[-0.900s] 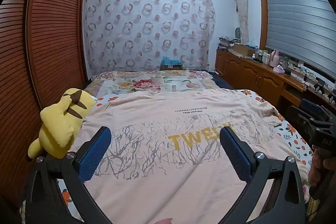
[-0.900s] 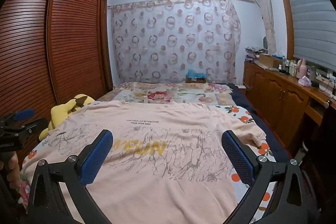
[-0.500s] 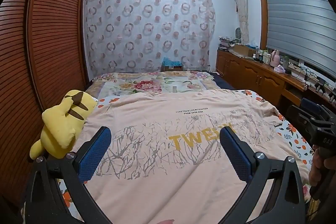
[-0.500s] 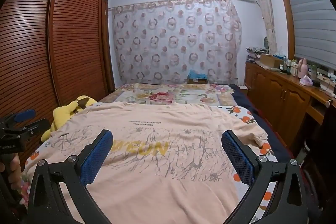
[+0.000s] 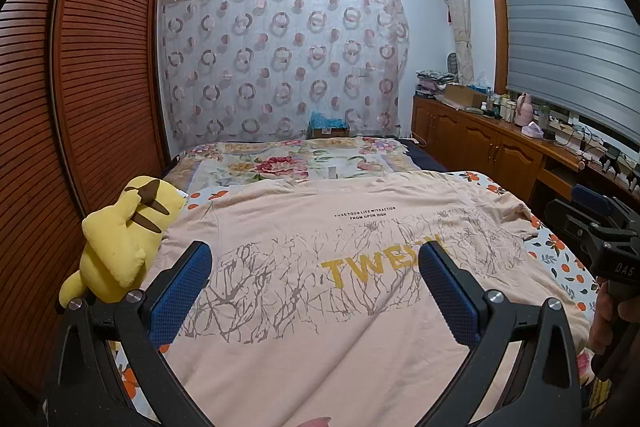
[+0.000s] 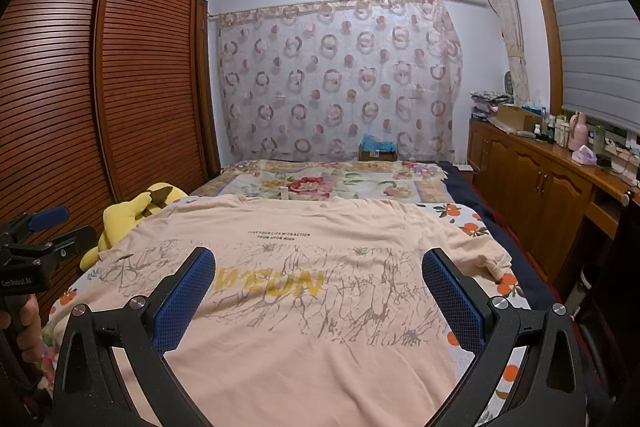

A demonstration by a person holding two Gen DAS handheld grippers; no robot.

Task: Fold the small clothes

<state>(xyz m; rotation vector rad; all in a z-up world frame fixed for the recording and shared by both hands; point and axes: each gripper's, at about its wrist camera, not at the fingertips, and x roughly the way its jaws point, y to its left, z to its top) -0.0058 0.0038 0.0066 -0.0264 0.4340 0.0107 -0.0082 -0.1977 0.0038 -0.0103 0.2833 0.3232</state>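
A peach T-shirt [image 5: 320, 291] with yellow letters and a grey branch print lies spread flat on the bed, hem toward me; it also shows in the right wrist view [image 6: 304, 291]. My left gripper [image 5: 314, 259] is open and empty above the shirt's lower left part. My right gripper [image 6: 318, 267] is open and empty above its lower right part. Each gripper shows at the edge of the other's view: the right one [image 5: 600, 227] and the left one [image 6: 36, 239].
A yellow plush toy [image 5: 120, 239] lies at the bed's left edge beside the wooden wardrobe [image 5: 80, 107]. A floral quilt [image 5: 288, 163] covers the far bed. A cluttered wooden cabinet [image 6: 540, 171] runs along the right wall.
Both grippers have tilted slightly, so the view sits a little lower on the room. The shirt has not moved and both grippers stay open.
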